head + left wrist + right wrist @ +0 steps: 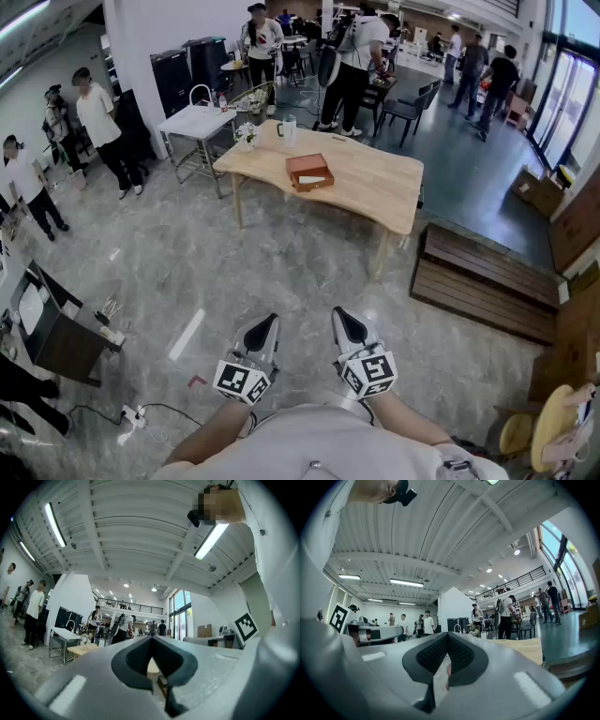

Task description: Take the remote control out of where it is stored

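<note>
A brown open box (310,172) lies on the wooden table (375,187) far ahead in the head view, with something pale inside it; no remote control can be made out. My left gripper (267,326) and right gripper (343,321) are held low, close to my body, side by side and pointing toward the table over the grey floor. In the left gripper view the jaws (151,640) meet at their tips with nothing between them. The right gripper (447,637) is likewise shut and empty in its own view.
A white side table (197,122) stands behind the wooden table. Low wooden steps (478,272) lie to the right. A dark small table (56,337) and a power strip (131,414) are at my left. Several people stand at the left and at the back.
</note>
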The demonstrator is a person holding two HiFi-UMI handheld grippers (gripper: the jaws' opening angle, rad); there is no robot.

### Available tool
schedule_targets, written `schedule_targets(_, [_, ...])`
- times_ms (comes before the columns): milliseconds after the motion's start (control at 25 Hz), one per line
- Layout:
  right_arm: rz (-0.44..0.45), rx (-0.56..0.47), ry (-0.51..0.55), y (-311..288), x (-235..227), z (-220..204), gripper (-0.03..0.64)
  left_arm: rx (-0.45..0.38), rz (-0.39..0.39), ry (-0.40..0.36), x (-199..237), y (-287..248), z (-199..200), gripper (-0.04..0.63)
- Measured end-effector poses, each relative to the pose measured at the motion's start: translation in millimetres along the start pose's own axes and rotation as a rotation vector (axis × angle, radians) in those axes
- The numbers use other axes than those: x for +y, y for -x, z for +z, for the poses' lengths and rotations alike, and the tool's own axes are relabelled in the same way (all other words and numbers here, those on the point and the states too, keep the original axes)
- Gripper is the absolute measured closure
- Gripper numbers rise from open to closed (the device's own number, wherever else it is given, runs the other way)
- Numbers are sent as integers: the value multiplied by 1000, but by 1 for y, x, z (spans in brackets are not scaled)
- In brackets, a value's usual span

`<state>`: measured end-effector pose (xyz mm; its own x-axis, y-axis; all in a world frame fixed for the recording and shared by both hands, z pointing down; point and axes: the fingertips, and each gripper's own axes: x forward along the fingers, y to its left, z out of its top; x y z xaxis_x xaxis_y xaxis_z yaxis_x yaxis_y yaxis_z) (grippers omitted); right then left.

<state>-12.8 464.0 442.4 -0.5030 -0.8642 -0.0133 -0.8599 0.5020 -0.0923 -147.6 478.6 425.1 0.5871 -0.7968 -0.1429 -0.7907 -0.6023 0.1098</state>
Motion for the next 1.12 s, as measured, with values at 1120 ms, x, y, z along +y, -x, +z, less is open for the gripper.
schedule_targets(1120, [-52, 37, -1, -29, 57, -20, 594, 2, -20, 26, 55, 44, 3, 595])
